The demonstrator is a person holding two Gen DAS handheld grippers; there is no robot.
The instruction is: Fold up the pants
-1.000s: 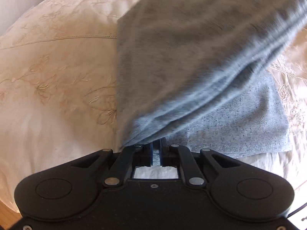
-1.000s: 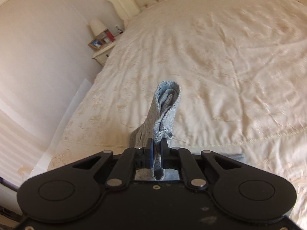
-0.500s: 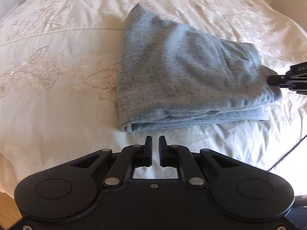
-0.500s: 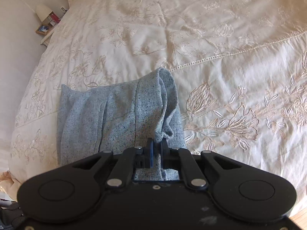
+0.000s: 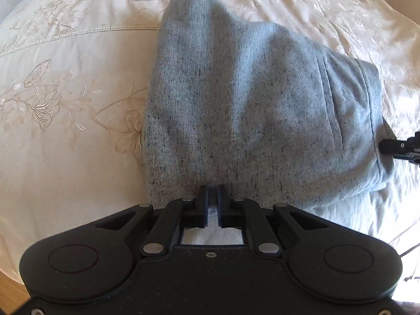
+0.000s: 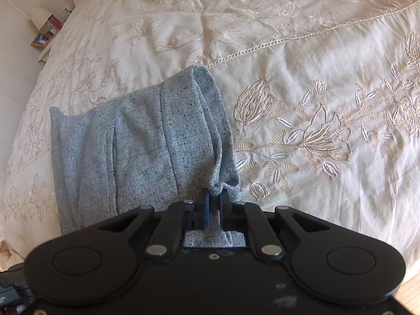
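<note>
The grey speckled pants (image 5: 249,110) lie folded into a thick bundle on the cream bedspread (image 5: 65,105). My left gripper (image 5: 212,191) sits at the bundle's near edge, its jaws nearly closed with grey cloth between them. My right gripper (image 6: 214,199) is shut on the pants' right end (image 6: 162,136), with cloth showing between its fingers. In the left wrist view the right gripper's tip (image 5: 399,147) shows at the bundle's right end.
The embroidered bedspread (image 6: 302,92) stretches far beyond the pants on all sides. A bedside table with a lamp (image 6: 42,18) and framed pictures stands at the bed's far left corner. Wooden floor (image 6: 409,288) shows past the near bed edge.
The pants came down from mid-air onto the bed as a folded bundle. My left gripper let go half a second ago, then moved in onto the near edge. The right gripper kept its hold.
</note>
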